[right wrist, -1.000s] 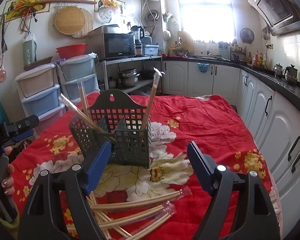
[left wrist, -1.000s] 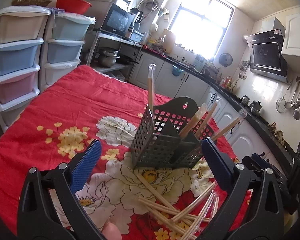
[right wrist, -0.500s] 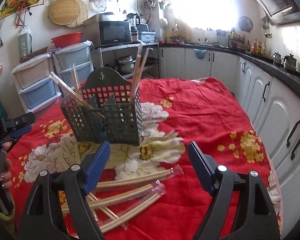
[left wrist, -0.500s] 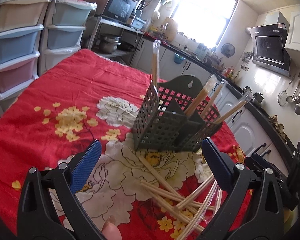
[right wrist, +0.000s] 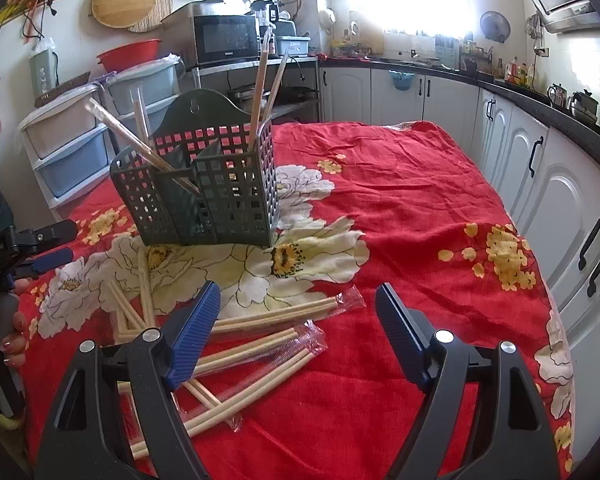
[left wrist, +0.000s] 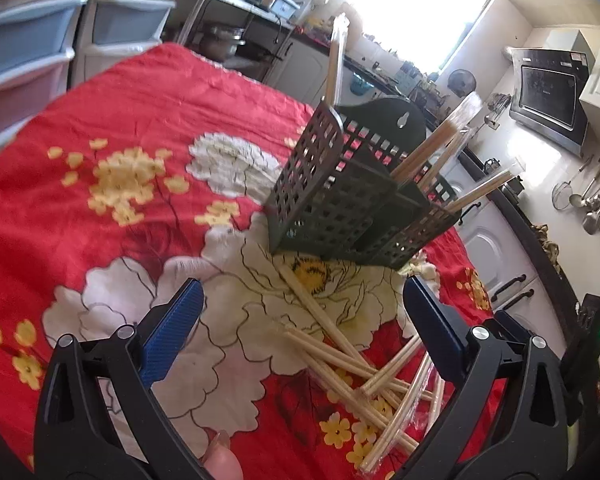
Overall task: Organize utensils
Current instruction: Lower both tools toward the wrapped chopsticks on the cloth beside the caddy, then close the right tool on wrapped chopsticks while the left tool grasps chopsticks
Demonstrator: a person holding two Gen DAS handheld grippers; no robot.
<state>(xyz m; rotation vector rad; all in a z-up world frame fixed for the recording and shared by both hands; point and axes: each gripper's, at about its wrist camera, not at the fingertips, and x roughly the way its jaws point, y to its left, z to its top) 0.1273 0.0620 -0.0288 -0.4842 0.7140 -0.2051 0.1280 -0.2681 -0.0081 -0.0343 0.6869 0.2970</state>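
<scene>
A dark green perforated utensil holder point(left wrist: 352, 196) point(right wrist: 208, 196) stands on the red flowered tablecloth point(left wrist: 148, 128) point(right wrist: 412, 208), with several wrapped chopstick pairs sticking up out of its compartments. More wrapped chopsticks point(left wrist: 352, 356) point(right wrist: 260, 344) lie loose and crossed on the cloth in front of it. My left gripper point(left wrist: 300, 304) hovers open above the near end of that pile, nothing between its blue pads. My right gripper point(right wrist: 298, 312) is open too, over the wrapped ends of the loose pairs. The left gripper point(right wrist: 40, 248) and the hand holding it show at the right wrist view's left edge.
Stacked plastic drawers point(right wrist: 72, 140) stand beyond the table's far-left side. White cabinets under a dark counter point(right wrist: 540, 148) run along the right. A microwave point(right wrist: 226, 38) sits on a shelf at the back, below a bright window.
Both grippers have come down and tilted toward the cloth. The holder and loose chopsticks now look larger and closer. Both stay open; the left view has rolled a little.
</scene>
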